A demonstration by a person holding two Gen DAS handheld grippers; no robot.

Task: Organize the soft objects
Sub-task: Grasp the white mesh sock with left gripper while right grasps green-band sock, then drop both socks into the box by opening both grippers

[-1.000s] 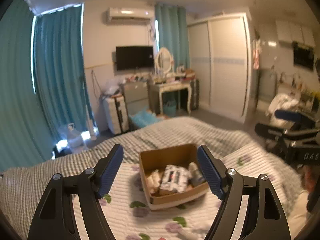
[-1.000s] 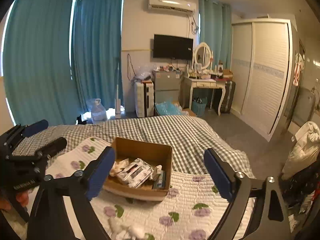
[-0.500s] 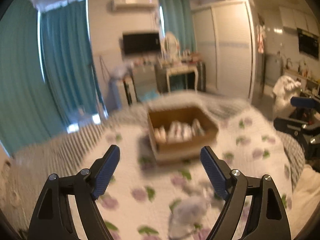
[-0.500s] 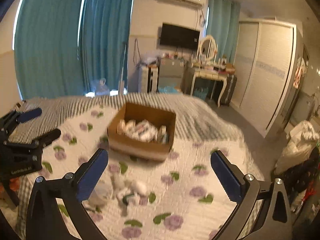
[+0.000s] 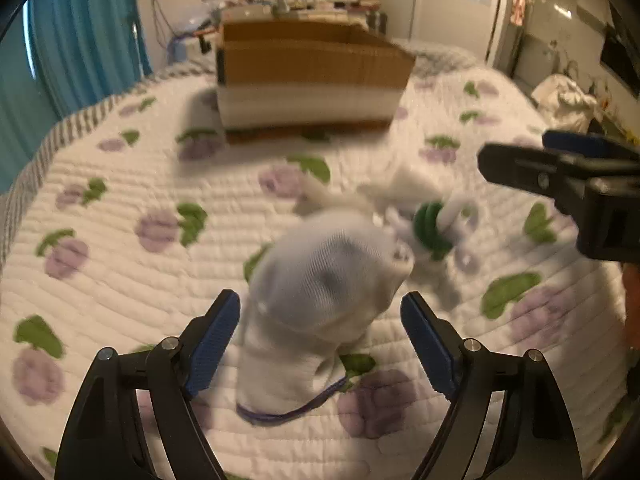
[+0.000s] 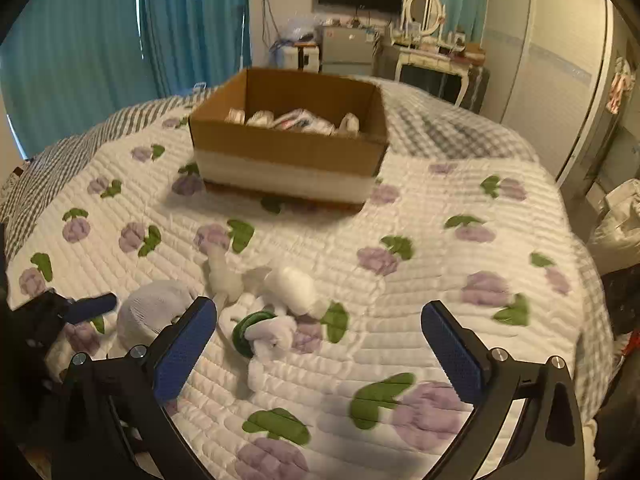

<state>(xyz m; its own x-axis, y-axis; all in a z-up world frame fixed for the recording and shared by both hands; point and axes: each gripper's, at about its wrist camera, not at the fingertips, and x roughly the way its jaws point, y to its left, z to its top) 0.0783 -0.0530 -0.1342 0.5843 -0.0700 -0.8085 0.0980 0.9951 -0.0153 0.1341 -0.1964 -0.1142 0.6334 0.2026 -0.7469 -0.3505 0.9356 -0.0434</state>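
A rounded white sock (image 5: pixel 324 280) with a purple cuff lies on the flowered quilt, between the spread fingers of my left gripper (image 5: pixel 319 298); the pads do not press on it. Just beyond it sits a white sock bundle with a green band (image 5: pixel 432 228). My right gripper (image 6: pixel 318 312) is open wide over the quilt, with that green-banded bundle (image 6: pixel 256 330) and a rolled white sock (image 6: pixel 292 284) just ahead of its left finger. The rounded sock (image 6: pixel 154 312) and the left gripper (image 6: pixel 80 308) show at the left. A cardboard box (image 6: pixel 288 148) behind holds several soft items.
The quilt (image 6: pixel 420 216) covers the bed, with a checked blanket (image 6: pixel 440 128) beyond the box. The right gripper (image 5: pixel 520 152) juts in at the left wrist view's right edge. A white bag (image 6: pixel 620 224) sits off the bed's right side.
Both grippers have dropped steeply toward the quilt and tilted down. The socks now fill the near view and the box sits farther up. The right jaws have widened a little.
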